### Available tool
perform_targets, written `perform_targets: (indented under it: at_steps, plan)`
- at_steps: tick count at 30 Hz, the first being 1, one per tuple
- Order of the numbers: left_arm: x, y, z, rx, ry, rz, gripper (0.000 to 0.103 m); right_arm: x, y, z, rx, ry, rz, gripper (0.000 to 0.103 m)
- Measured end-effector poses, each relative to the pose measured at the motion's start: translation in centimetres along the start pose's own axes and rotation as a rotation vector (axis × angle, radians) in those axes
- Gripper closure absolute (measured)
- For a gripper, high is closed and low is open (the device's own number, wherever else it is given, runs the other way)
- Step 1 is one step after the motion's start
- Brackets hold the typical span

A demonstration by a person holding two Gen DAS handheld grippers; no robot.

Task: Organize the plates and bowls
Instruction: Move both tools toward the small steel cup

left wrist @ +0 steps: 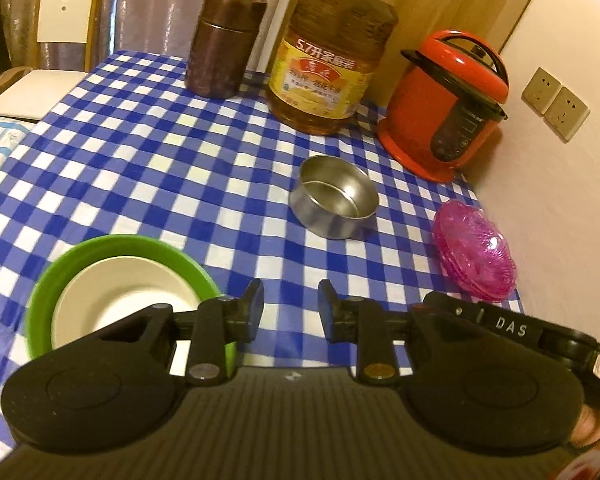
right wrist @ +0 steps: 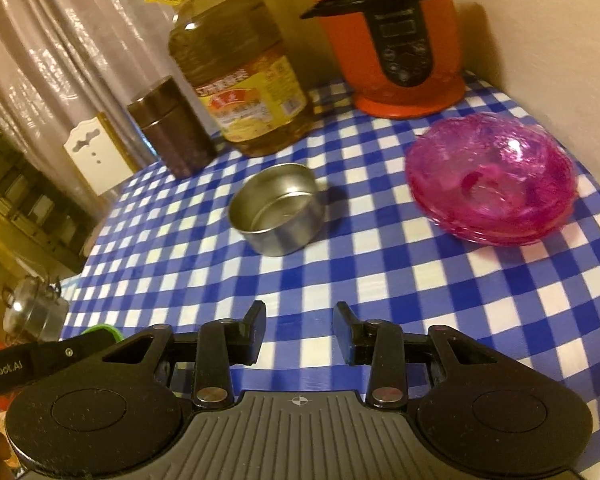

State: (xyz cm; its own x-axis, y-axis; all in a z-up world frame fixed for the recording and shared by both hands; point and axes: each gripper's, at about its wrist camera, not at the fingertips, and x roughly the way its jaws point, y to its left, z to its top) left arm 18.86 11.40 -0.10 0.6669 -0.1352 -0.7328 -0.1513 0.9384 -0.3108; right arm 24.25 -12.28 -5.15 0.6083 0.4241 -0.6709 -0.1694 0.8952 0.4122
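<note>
At ten o'clock from the left gripper (left wrist: 291, 312), a white bowl (left wrist: 124, 300) sat nested in a green bowl (left wrist: 52, 280); a steel bowl (left wrist: 334, 196) stood at twelve, stacked pink bowls (right wrist: 490, 178) at two. Both the left and right gripper (right wrist: 300, 330) were parted, grasping nothing, above the checked tablecloth (left wrist: 160, 168).

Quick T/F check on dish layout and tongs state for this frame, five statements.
1. A white bowl sits inside the green bowl. True.
2. The metal bowl holds food. False: it is empty.
3. The pink bowls are stacked near the red cooker. True.
4. The left tongs grip the white bowl. False: they hold nothing.
5. The right tongs grip a pink bowl. False: they are open and empty.
</note>
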Motion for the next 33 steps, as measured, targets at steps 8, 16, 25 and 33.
perform_targets:
  at_steps: [8,16,25,33]
  plan:
    - [2.4,-1.9,0.4,-0.01,0.009,-0.008,0.077,-0.3,-1.5,0.8,-0.02,-0.018,-0.025,0.065]
    - [5.3,-3.0,1.7,-0.006,-0.008,0.018,0.077,0.6,-3.2,2.4,-0.009,-0.032,-0.042,0.065]
    - [8.5,-3.0,3.3,0.003,-0.032,0.057,0.076,2.6,-2.0,3.9,-0.053,-0.042,-0.013,0.065]
    - [11.1,-2.0,5.5,-0.008,-0.049,0.082,0.076,5.9,-2.5,6.7,-0.039,-0.045,-0.009,0.065]
